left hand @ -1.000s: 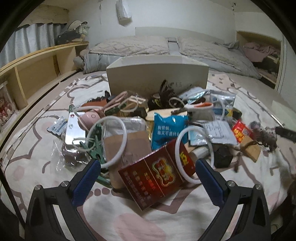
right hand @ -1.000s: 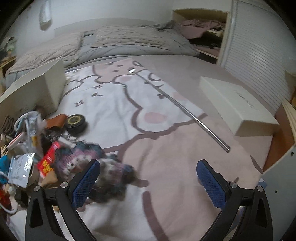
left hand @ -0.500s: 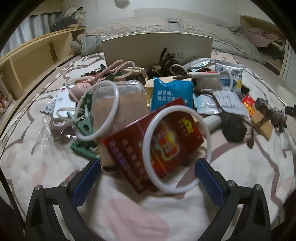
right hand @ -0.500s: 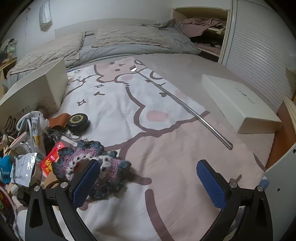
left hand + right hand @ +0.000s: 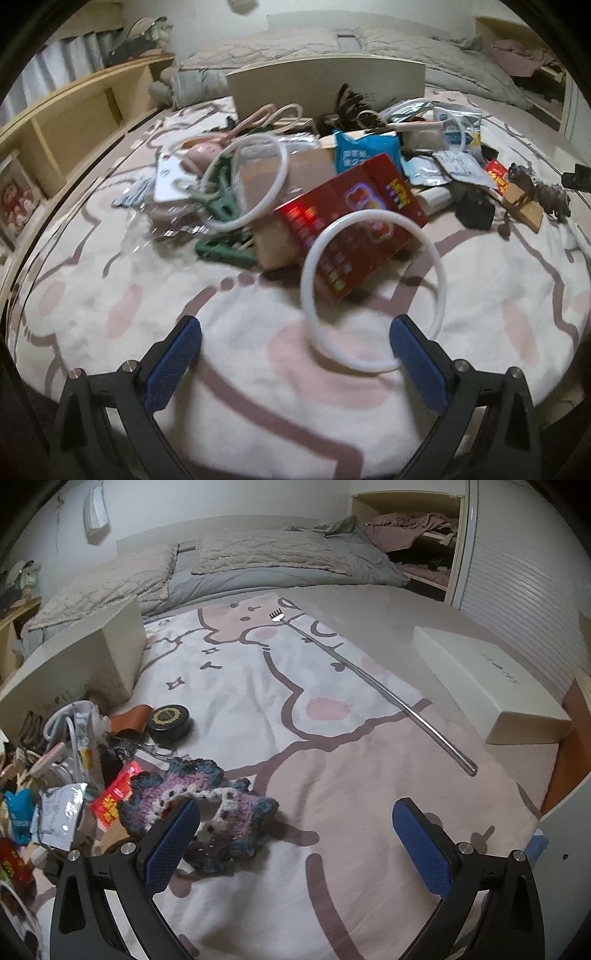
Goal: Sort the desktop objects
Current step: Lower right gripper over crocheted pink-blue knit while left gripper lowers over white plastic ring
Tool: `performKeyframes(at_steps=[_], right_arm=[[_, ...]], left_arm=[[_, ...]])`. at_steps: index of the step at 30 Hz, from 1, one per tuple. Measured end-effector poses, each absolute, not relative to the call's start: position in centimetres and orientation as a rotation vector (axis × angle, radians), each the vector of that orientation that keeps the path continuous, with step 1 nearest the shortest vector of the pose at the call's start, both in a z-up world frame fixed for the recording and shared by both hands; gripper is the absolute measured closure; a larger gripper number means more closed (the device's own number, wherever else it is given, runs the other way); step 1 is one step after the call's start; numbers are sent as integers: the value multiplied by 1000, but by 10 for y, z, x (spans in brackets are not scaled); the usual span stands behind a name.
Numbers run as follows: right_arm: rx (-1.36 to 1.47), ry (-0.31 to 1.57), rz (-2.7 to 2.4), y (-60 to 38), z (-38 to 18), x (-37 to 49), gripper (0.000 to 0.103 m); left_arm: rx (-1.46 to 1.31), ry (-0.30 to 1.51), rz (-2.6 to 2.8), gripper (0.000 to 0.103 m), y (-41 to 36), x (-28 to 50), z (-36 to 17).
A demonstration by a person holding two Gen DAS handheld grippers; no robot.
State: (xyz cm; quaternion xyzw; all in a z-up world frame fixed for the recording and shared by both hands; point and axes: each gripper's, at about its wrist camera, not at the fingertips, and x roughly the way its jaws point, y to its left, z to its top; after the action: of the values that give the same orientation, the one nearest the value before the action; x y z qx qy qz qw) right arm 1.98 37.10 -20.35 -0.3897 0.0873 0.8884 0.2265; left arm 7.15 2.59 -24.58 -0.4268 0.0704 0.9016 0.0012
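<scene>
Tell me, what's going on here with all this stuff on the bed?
A person is sorting a pile of clutter on a cartoon-print blanket with two handheld grippers. The left gripper is open, hovering at a white plastic ring that leans on a red printed carton. The right gripper is open too, beside a purple-and-blue crocheted piece. Nothing is gripped.

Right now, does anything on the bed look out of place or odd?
Yes. A long metal back scratcher lies alone across the blanket, far from the heap. In the heap, a red box sits tilted on other items, with a white ring leaning against it.
</scene>
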Motion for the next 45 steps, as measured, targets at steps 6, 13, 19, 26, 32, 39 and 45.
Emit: performKeyframes(at_steps=[6, 13, 19, 26, 32, 39, 45], right_arm=[[-1073, 294, 2542, 363, -202, 18, 0], [-1089, 307, 2629, 341, -203, 3, 0], [-1105, 197, 2678, 315, -206, -17, 0], [-1185, 31, 2593, 307, -223, -33, 0], [-1198, 126, 2507, 332, -229, -23, 0], [-1244, 301, 2477, 350, -243, -15, 0], [-1257, 276, 2523, 337, -247, -16, 0]], left_arm=[[-1386, 99, 2861, 0, 7, 80, -243], [-1160, -24, 2880, 0, 10, 94, -218], [-1034, 8, 2861, 0, 30, 95, -211], [-1064, 110, 2865, 0, 50, 89, -226], [-1109, 139, 2904, 0, 53, 78, -237], [-1198, 94, 2909, 0, 43, 70, -251], [-1194, 121, 2915, 0, 45, 70, -257]])
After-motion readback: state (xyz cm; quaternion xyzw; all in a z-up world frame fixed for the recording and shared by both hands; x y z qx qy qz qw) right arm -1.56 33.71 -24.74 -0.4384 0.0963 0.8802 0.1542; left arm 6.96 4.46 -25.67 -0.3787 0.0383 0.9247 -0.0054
